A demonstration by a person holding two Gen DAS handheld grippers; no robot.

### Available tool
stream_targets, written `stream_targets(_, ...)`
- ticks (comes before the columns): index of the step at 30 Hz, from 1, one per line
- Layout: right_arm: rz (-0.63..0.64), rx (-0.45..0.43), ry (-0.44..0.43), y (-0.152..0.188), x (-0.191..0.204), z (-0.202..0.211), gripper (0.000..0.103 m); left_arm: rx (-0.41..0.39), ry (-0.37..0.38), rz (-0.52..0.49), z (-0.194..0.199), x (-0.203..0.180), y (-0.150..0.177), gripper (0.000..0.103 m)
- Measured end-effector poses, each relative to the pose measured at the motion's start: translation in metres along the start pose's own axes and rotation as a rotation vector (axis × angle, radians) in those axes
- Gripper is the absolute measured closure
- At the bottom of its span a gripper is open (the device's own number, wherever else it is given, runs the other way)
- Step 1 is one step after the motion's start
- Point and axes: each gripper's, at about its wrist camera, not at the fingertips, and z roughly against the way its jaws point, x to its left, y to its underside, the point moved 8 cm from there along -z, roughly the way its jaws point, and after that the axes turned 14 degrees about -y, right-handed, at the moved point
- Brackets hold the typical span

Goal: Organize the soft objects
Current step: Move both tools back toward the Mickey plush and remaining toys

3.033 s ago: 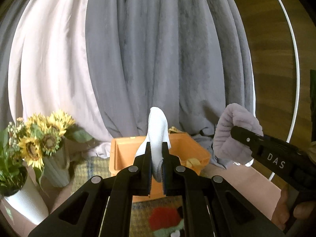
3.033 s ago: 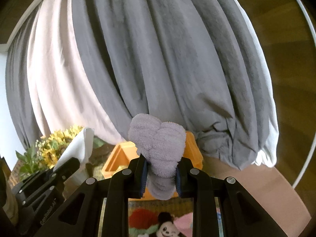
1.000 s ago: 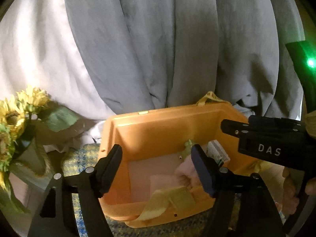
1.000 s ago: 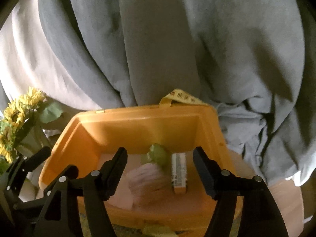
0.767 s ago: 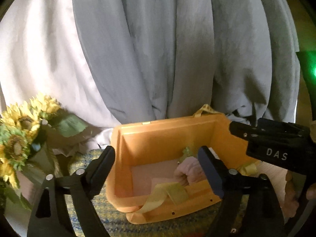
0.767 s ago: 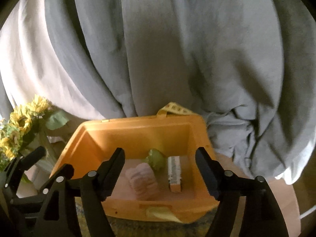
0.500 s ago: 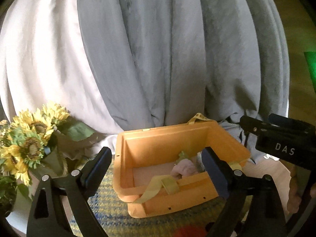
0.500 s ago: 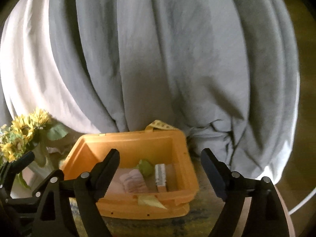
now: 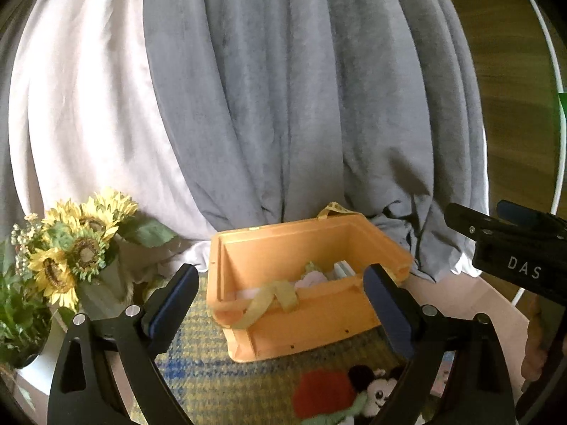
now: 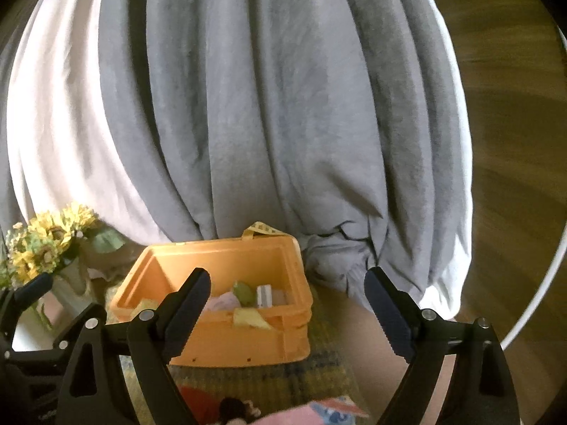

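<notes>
An orange bin (image 9: 301,326) stands on a plaid mat (image 9: 205,372) before the curtains. Inside it lie a lilac fuzzy sock (image 10: 223,301), a green soft piece (image 10: 244,292) and a white striped packet (image 10: 264,295); a yellow strap (image 9: 269,297) hangs over the front rim. My left gripper (image 9: 280,276) is open and empty, back from the bin. The right gripper (image 10: 287,278) holds nothing either, its jaws still opening wide. Close below lie a mouse plush toy (image 9: 375,386) with a red part (image 9: 322,393) and a pink cloth (image 10: 283,416).
Grey and white curtains (image 9: 283,106) hang right behind the bin. A white vase of sunflowers (image 9: 78,248) stands at the left. A white hoop (image 9: 556,141) leans against the wooden wall at the right. The right gripper's body (image 9: 510,244) juts in from the right.
Both grippers let their socks go into the bin, spread their jaws, and have pulled back and up, so the bin looks smaller and the plush toys have come into view.
</notes>
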Motion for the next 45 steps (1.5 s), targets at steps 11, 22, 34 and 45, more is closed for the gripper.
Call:
stream_targets(11,-0.033,0.001,0.0,0.036,0.019,0.046,0.014,0.053,0.035,-0.022,0.031,0.011,0.034,0.008)
stream_targets(22,-0.064,0.069,0.022,0.077,0.035,0.067,0.014,0.109,0.062,-0.08,0.051,0.024,0.072,0.008)
stream_targets(34,-0.128,0.144,0.052,0.126,0.052,0.073,0.014,0.179,0.121,-0.131,0.048,0.028,0.118,0.008)
stream_targets(45,-0.218,0.235,0.076,0.179,0.05,0.062,0.018,0.222,0.199,-0.201,0.033,0.014,0.16,0.017)
